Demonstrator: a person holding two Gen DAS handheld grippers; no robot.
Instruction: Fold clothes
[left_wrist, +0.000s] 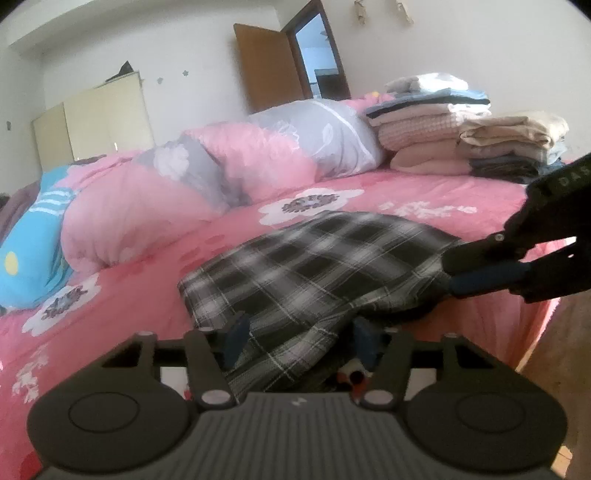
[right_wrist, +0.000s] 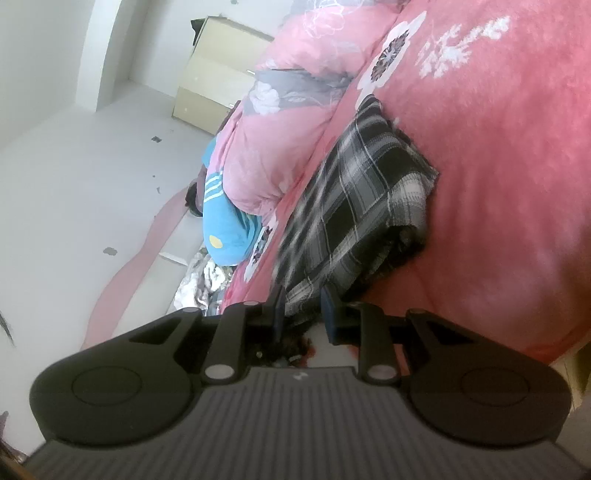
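While your right gripper (right_wrist: 303, 308) clamps the black-and-white plaid garment (left_wrist: 314, 266), your left gripper (left_wrist: 301, 334) straddles its near edge unpinched; close, then fold.

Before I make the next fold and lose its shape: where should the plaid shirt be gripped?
Grip the plaid shirt along its near edge, coming in level from the bedside. That edge lies raised and bunched toward the left gripper, while the far side lies flat on the pink bedspread.
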